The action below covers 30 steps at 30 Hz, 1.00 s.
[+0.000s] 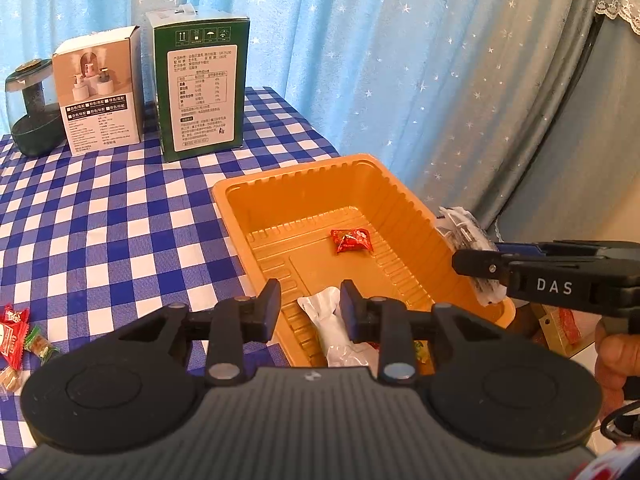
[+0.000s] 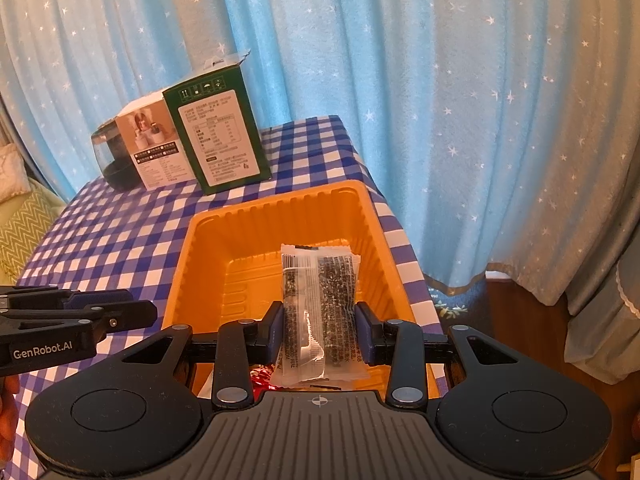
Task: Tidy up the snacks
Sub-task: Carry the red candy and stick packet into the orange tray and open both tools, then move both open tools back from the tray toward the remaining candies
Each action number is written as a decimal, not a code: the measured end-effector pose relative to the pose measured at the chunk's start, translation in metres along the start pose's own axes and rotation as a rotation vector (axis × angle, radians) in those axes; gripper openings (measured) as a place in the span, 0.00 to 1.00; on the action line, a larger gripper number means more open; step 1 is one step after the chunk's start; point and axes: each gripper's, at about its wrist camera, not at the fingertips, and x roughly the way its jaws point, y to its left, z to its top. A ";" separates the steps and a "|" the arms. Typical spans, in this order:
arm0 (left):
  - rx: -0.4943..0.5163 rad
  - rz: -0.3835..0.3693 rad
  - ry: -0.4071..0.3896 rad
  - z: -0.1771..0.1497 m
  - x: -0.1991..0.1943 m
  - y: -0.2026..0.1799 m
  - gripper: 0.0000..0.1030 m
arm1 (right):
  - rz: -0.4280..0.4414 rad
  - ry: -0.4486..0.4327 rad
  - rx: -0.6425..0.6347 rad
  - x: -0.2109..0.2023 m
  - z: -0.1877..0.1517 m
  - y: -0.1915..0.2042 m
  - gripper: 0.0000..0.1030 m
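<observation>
An orange plastic tray [image 1: 256,184] sits on the blue checked table, also in the right wrist view [image 2: 188,240]. Inside it lie a red wrapped candy [image 1: 352,240] and a white packet [image 1: 332,320]. My left gripper [image 1: 311,307] is open and empty above the tray's near end, with the white packet below its jaws. My right gripper [image 2: 319,322] is shut on a clear packet of dark sesame snack [image 2: 318,304] and holds it over the tray; it enters the left wrist view from the right [image 1: 476,262]. Loose candies [image 1: 16,332] lie at the table's left.
A green box [image 1: 200,84], a beige box [image 1: 100,92] and a dark glass humidifier [image 1: 32,112] stand at the table's back. Blue star curtains [image 1: 400,60] hang behind. The table edge runs just right of the tray.
</observation>
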 end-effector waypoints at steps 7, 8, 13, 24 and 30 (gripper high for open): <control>0.001 0.002 -0.006 0.000 -0.004 -0.001 0.29 | 0.000 0.012 -0.004 0.004 -0.002 0.001 0.37; 0.002 0.003 -0.006 -0.001 -0.004 -0.001 0.30 | 0.000 0.013 -0.004 0.005 -0.002 0.001 0.37; 0.002 0.003 -0.008 -0.001 -0.005 -0.001 0.31 | 0.002 0.010 0.003 0.007 -0.002 0.001 0.37; 0.000 0.023 -0.010 -0.010 -0.018 0.001 0.45 | 0.022 -0.033 0.062 -0.007 -0.003 -0.007 0.38; -0.022 0.038 -0.022 -0.024 -0.040 0.005 0.52 | 0.010 -0.038 0.085 -0.032 -0.010 -0.007 0.47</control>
